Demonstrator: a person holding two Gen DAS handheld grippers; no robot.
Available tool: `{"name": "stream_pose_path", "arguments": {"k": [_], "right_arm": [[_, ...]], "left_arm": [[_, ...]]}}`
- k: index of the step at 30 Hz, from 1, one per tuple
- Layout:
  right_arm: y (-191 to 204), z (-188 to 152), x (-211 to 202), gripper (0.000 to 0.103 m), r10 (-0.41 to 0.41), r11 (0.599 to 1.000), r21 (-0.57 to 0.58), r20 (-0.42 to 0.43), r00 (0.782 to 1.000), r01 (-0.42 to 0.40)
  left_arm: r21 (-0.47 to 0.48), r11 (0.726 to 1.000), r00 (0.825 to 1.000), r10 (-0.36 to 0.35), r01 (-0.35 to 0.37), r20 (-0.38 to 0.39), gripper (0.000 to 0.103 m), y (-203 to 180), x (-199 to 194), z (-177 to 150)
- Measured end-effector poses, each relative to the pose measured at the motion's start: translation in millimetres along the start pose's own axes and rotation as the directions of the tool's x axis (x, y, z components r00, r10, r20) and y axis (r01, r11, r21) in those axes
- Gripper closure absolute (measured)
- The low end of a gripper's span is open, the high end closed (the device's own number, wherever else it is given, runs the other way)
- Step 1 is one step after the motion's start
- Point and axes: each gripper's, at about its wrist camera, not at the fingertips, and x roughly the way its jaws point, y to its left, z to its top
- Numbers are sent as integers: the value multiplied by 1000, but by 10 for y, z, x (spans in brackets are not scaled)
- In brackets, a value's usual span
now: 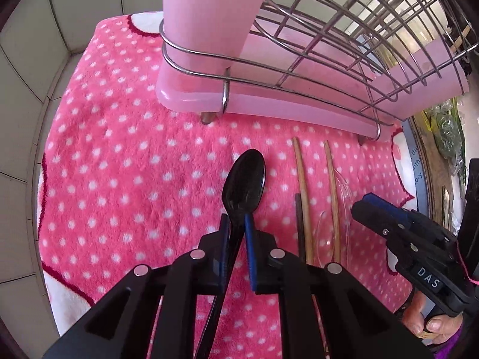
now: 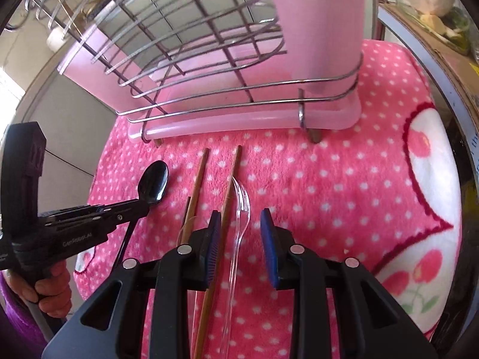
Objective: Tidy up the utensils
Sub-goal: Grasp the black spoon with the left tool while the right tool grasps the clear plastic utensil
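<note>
A pink polka-dot blanket (image 1: 119,149) is covering the surface, with a wire dish rack (image 1: 299,68) on a pink drip tray standing at its far edge; the pink utensil holder (image 1: 209,15) in the rack's corner is showing nothing inside from here, so the task is seemingly only beginning. The left gripper (image 1: 236,224) is pinching a black spoon (image 1: 245,179) by its neck in front of the rack; the right gripper (image 2: 239,233) is hovering with fingers spread around a clear plastic fork (image 2: 241,209) and one of two wooden chopsticks (image 2: 230,188), all lying on the blanket in front of the rack, beside a clear spoon and a dark stick, not yet sorted.
</note>
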Motion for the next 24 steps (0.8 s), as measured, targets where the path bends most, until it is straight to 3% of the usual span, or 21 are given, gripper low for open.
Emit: {"name": "stream_pose_path", "arguments": {"k": [8,11,15,24], "right_arm": [[-6,98,193,77,-3,1000,0,-42,999,3],[-34,83,189,96,-12,1000,-14,-43,999,11],[-83,32,142,98,-5,1000,-14,-29,1000,5],[-234,-91,-215,99,19,999,29,87,996,-21]], "left_arm": [[66,997,998,43,-40,-45,90,-120,111,143],[89,995,997,58,-53,-53,89,-208,153,188],[86,995,997,51,-46,-59,88,-287,213,245],[65,998,999,-16,14,38,93,-135,-28,86]]}}
